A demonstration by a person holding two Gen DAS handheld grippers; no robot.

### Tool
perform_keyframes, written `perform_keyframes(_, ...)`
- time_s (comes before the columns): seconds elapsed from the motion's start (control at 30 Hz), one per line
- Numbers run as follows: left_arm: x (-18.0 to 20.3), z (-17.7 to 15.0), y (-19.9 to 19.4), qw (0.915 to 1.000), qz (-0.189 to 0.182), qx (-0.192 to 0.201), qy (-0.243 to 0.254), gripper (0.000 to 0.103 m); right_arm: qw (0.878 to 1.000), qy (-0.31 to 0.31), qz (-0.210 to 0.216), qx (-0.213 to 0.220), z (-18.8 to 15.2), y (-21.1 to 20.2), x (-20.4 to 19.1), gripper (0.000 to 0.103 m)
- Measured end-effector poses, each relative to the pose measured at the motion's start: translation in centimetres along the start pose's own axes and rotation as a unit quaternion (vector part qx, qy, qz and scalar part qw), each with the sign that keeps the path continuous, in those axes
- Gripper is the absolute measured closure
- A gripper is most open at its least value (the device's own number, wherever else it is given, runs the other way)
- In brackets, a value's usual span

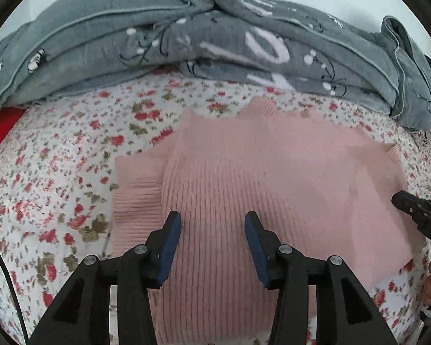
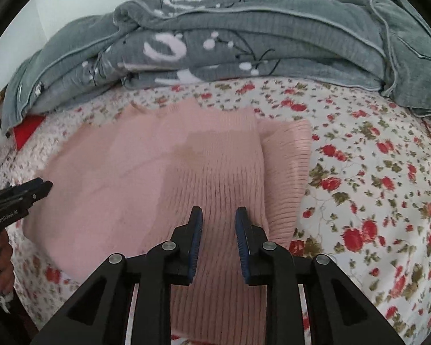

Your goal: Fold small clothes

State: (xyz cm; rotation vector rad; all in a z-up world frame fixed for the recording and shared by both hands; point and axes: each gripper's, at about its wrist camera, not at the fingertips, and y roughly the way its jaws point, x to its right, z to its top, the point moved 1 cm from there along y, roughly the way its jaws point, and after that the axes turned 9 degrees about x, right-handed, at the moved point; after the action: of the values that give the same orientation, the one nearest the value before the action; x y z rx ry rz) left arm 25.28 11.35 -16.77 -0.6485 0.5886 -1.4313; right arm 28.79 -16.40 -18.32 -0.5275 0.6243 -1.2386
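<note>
A pink ribbed knit garment [image 1: 244,178] is found spread flat on a floral bedsheet [image 1: 57,178], occupying the centre and right of the left wrist view and the centre and left of the right wrist view [image 2: 158,178]. A folded sleeve or side panel is seen lying beside the main body at the left centre of the left wrist view, and another at the right of the garment in the right wrist view. A bunched grey blanket [image 1: 186,43] with a white pattern is noted across the upper part of both views, behind the garment and apart from it. A red item [image 1: 0,132] is partly visible at the left edge of the left wrist view, under the blanket's end; its nature cannot be determined. The left gripper [image 1: 212,218] is observed at the lower centre of its own view, over the ribbed fabric, its jaws standing moderately apart with nothing clamped between the blue pads. The right gripper [image 2: 218,215] is observed at the lower centre of its view, also over the garment, its jaws set narrower yet parted, with no fabric pinched between them. Whether either set of fingertips touches the fabric cannot be told. Each gripper is also recorded at the edge of the other's view, beside the garment's outer border.
</note>
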Motion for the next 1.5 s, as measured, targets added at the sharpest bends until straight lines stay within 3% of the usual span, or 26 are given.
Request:
perform_keyframes(0.2,-0.1,-0.3,-0.4,0.9997,-0.003,0.008,0.023,0.059,1.0,-0.012,-0.007,-0.002,0.1,0.8,0.0,0.079)
perform_keyframes(0.37,-5.2,-0.3,-2.9,0.9987,-0.013,0.033,-0.038,0.058,1.0,-0.006,-0.01,0.007,0.6,-0.6,-0.4,0.079)
perform_keyframes(0.47,-8.4,-1.7,-3.5,0.9964,-0.025,0.038,-0.072,0.048,1.0,-0.007,-0.005,0.017,0.6,-1.4,-1.2,0.079)
perform_keyframes(0.57,-10.5,-3.5,-3.4,0.9838,-0.111,0.018,-0.14,0.043,1.0,-0.001,0.002,0.022,0.2,-1.8,-2.2,0.079)
perform_keyframes(0.63,-11.0,-4.3,-3.4,0.9753,-0.146,0.019,-0.165,0.036,1.0,-0.002,-0.003,0.018,0.0,-1.8,-2.8,0.079)
perform_keyframes(0.83,-9.9,-5.3,-0.4,0.9579,-0.203,-0.009,-0.203,0.032,1.0,-0.011,-0.012,0.019,-0.8,-3.4,-4.2,0.079)
perform_keyframes(1.0,-9.0,-4.0,1.9,0.9533,-0.203,-0.014,-0.224,0.032,0.999,-0.018,-0.019,0.022,-1.9,-5.0,-4.5,0.079)
perform_keyframes(1.1,-9.0,-3.4,2.8,0.9515,-0.199,-0.017,-0.234,0.034,1.0,0.008,-0.002,0.026,-2.2,-5.4,-4.2,0.078)
perform_keyframes(1.17,-8.9,-3.0,2.9,0.955,-0.188,-0.023,-0.228,0.04,0.999,0.032,0.027,0.03,-2.0,-4.9,-4.5,0.078)
perform_keyframes(1.23,-9.0,-2.7,2.9,0.957,-0.173,-0.031,-0.231,0.056,0.997,0.036,0.056,0.03,-1.8,-4.0,-5.6,0.078)
perform_keyframes(1.3,-9.6,-2.6,2.6,0.952,-0.177,-0.034,-0.247,0.074,0.997,0.017,0.072,0.035,-1.8,-2.8,-7.1,0.078)
perform_keyframes(1.37,-9.9,-2.2,2.0,0.9467,-0.185,-0.032,-0.262,0.079,0.997,-0.009,0.068,0.025,-2.5,-1.2,-8.6,0.078)
perform_keyframes(1.43,-9.3,-1.5,1.2,0.952,-0.176,-0.029,-0.248,0.081,0.998,-0.032,0.053,0.014,-3.4,0.3,-9.1,0.077)
perform_keyframes(1.5,-8.4,-0.7,0.2,0.9596,-0.163,-0.019,-0.228,0.081,0.997,-0.041,0.051,0.037,-3.9,0.0,-9.3,0.077)
